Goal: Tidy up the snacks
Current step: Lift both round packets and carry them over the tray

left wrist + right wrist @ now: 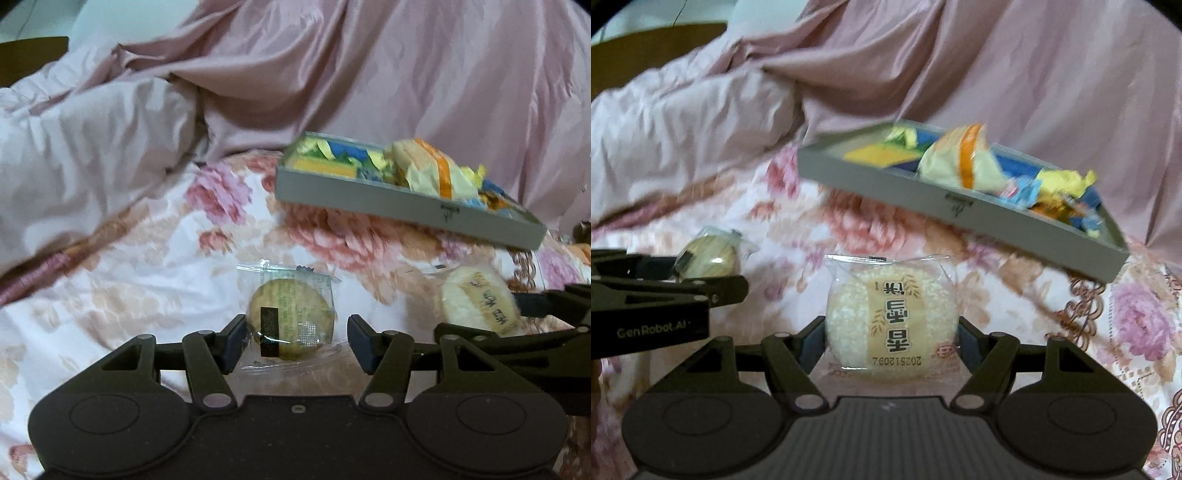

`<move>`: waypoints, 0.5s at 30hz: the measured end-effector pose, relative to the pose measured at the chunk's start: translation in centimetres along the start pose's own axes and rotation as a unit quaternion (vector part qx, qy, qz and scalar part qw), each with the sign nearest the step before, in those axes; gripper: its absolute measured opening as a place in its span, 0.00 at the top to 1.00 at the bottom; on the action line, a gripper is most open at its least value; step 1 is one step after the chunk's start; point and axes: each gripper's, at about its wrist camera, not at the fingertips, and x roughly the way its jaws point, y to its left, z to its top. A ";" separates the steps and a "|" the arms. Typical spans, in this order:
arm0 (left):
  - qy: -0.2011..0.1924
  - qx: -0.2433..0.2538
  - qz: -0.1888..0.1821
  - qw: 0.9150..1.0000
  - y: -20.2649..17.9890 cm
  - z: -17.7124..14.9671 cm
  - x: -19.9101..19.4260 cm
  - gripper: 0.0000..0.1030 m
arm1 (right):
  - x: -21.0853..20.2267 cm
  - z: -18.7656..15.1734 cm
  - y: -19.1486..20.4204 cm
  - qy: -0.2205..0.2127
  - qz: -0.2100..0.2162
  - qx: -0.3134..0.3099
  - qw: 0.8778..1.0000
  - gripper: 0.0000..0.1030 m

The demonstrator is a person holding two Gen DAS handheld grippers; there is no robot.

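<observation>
On the floral bed (pixel 155 266), a grey tray (pixel 923 192) heaped with bright wrapped snacks (pixel 964 162) is the landmark. In front of the tray, the left gripper (pixel 297 341) stands spread, its pads either side of a wrapped biscuit (pixel 291 321) without a clear pinch. Beside it, also before the tray, the right gripper (pixel 892 341) is clamped on a wrapped rice cracker (pixel 892 321). Behind the tray lies a rumpled pink quilt (pixel 369 74).
</observation>
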 end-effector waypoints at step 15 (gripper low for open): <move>-0.062 0.005 -0.001 0.998 -2.7 6.2 -2.1 0.41 | -3.3 1.9 -3.9 -0.118 -0.022 0.091 0.989 0.26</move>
